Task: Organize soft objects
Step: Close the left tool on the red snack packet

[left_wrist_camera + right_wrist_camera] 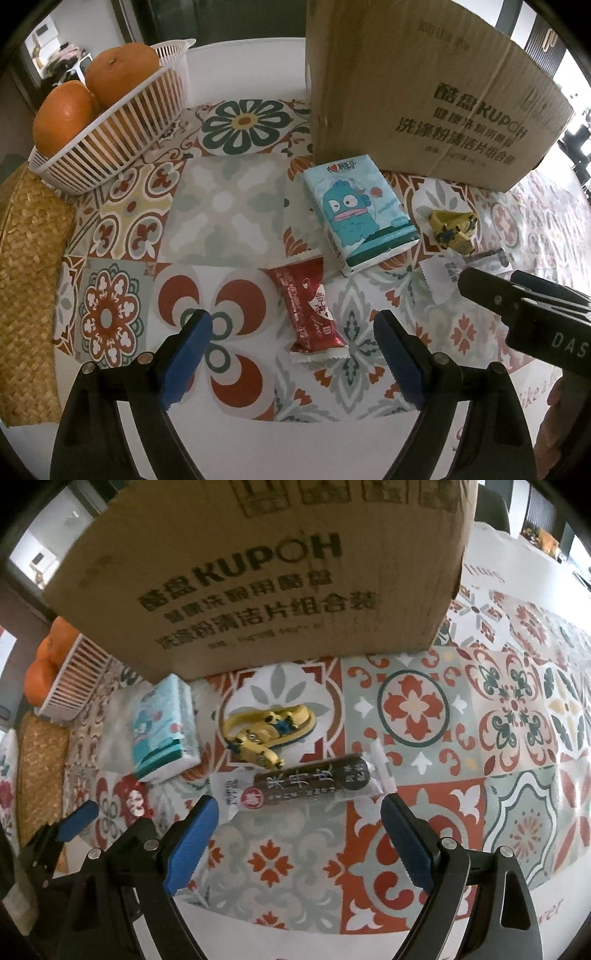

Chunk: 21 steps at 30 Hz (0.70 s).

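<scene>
A red snack packet (314,314) lies on the patterned tablecloth, its near end between the tips of my left gripper (293,321), which hovers open above it without touching. Beyond it lies a blue tissue pack (354,206) with a cartoon figure. A dark snack packet (310,782) in a clear wrapper lies just past the open right gripper (299,806), whose blue pads (192,842) hold nothing. A yellow soft toy (266,731) sits behind that packet. The tissue pack (166,727) and red packet (135,801) show at the left of the right wrist view.
A tall cardboard box (424,92) stands at the back, close behind the tissue pack and toy. A white basket (110,155) of oranges sits at the back left, and a woven mat (29,277) lies along the left edge. The right gripper (491,280) is close by.
</scene>
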Each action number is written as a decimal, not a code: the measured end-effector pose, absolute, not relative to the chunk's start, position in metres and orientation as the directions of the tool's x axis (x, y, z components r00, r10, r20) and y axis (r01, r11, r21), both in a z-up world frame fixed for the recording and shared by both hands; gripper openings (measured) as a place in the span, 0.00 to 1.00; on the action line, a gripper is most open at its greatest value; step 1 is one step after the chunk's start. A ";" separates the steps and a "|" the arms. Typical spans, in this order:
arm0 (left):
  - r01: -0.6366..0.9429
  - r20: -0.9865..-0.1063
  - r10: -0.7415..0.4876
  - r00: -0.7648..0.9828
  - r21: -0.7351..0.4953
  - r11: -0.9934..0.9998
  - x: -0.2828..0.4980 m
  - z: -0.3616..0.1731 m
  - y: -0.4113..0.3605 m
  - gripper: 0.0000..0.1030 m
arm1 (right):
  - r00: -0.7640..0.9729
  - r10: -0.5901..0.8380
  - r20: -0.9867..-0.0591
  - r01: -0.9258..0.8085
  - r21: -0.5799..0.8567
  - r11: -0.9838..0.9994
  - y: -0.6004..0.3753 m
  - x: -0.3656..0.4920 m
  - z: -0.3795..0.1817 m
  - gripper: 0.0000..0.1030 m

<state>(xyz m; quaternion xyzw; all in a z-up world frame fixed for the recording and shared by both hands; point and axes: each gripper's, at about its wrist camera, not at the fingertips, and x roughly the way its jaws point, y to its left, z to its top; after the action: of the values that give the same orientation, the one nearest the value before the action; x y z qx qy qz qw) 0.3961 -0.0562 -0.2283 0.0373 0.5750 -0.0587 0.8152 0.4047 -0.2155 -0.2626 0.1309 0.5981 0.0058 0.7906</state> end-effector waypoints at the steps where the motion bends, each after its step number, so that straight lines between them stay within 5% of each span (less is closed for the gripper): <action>1: 0.140 -0.942 -0.052 0.331 -0.006 0.990 0.397 -0.230 -0.056 0.87 | 0.276 0.170 -0.946 0.148 0.216 0.965 -0.215 0.406 -0.265 0.88; 8: 0.136 -0.945 -0.040 0.326 0.005 0.991 0.401 -0.234 -0.056 0.84 | 0.277 0.086 -0.957 0.135 0.128 0.983 -0.213 0.424 -0.268 0.88; 21: 0.134 -0.943 -0.057 0.327 -0.013 0.991 0.418 -0.251 -0.062 0.46 | 0.291 0.147 -0.945 0.211 0.213 0.954 -0.219 0.415 -0.266 0.88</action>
<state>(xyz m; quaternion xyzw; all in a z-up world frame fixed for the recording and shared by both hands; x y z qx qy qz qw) 0.4183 -0.0619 -0.2510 0.0334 0.5772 -0.0585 0.8138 0.4147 -0.2190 -0.2664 0.1503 0.5952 -0.0201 0.7891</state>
